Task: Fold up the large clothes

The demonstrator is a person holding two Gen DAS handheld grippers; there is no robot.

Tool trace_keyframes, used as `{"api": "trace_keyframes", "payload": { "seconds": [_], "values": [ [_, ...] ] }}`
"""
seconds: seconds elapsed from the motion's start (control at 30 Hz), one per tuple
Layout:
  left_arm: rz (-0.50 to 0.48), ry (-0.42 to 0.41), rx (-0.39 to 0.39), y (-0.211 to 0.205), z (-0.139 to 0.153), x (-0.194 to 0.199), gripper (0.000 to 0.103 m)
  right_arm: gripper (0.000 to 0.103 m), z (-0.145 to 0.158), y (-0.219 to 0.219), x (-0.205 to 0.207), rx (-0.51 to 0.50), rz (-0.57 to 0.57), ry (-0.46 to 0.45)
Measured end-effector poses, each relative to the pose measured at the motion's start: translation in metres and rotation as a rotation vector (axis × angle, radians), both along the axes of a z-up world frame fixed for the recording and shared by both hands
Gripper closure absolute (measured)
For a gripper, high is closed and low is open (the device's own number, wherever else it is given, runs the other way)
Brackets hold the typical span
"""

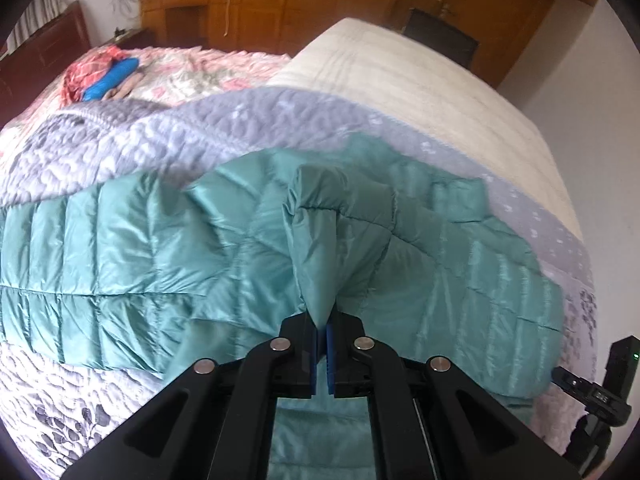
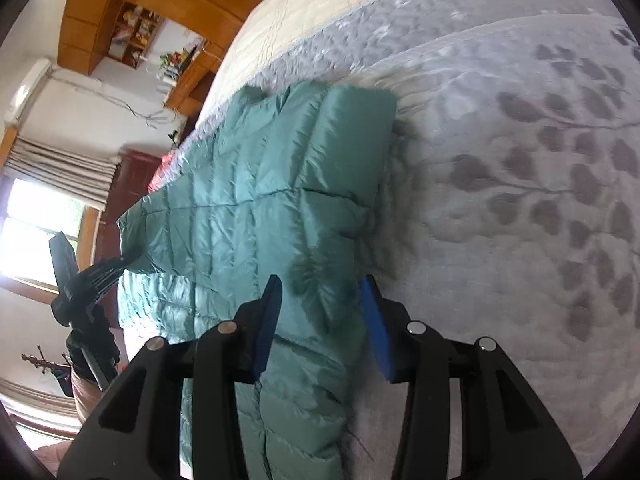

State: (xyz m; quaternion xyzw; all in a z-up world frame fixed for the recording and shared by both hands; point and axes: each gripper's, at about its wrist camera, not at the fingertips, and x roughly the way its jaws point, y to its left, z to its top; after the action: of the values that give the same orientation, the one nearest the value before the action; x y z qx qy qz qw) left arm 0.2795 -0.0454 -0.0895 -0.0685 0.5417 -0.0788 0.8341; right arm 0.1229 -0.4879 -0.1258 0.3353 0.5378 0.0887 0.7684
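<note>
Jacket teal, glossy, quilted (puffy); left tool pinches thin fold, right tool clamps thick edge.

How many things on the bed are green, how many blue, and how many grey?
Green: 1, the puffy jacket.
Blue: 1, a blue bundle far off on the pink bedding.
Grey: 1, the leafy quilt under the jacket.
Total: 3.
</note>
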Motion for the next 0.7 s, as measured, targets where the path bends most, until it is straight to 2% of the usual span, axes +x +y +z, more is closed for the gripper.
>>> {"api": "trace_keyframes", "payload": {
  "seconds": [0.23, 0.4, 0.47, 0.5, 0.57, 0.63, 0.7],
  "values": [
    [0.011, 0.105, 0.067, 0.005, -0.052, 0.008, 0.099, 0.064, -0.018, 0.011, 0.009, -0.111, 0.014, 0.099],
    [-0.009, 0.117, 0.079, 0.005, -0.058, 0.005, 0.092, 0.065, -0.021, 0.014, 0.012, -0.116, 0.03, 0.116],
    [-0.004, 0.124, 0.07, 0.009, -0.052, 0.006, 0.088, 0.064, -0.018, 0.015, 0.012, -0.125, 0.037, 0.115],
    [0.011, 0.122, 0.073, 0.014, -0.045, 0.005, 0.081, 0.061, -0.013, 0.016, 0.014, -0.136, 0.034, 0.114],
    [0.036, 0.088, 0.08, 0.022, -0.028, 0.003, 0.074, 0.061, 0.007, 0.018, 0.012, -0.195, 0.013, 0.091],
    [0.046, 0.028, 0.084, 0.026, -0.004, -0.003, 0.074, 0.061, 0.032, 0.019, 0.006, -0.234, -0.002, 0.04],
    [0.009, -0.014, 0.066, 0.017, 0.014, -0.007, 0.074, 0.061, 0.048, 0.024, 0.005, -0.237, 0.008, 0.001]
  ]
}}
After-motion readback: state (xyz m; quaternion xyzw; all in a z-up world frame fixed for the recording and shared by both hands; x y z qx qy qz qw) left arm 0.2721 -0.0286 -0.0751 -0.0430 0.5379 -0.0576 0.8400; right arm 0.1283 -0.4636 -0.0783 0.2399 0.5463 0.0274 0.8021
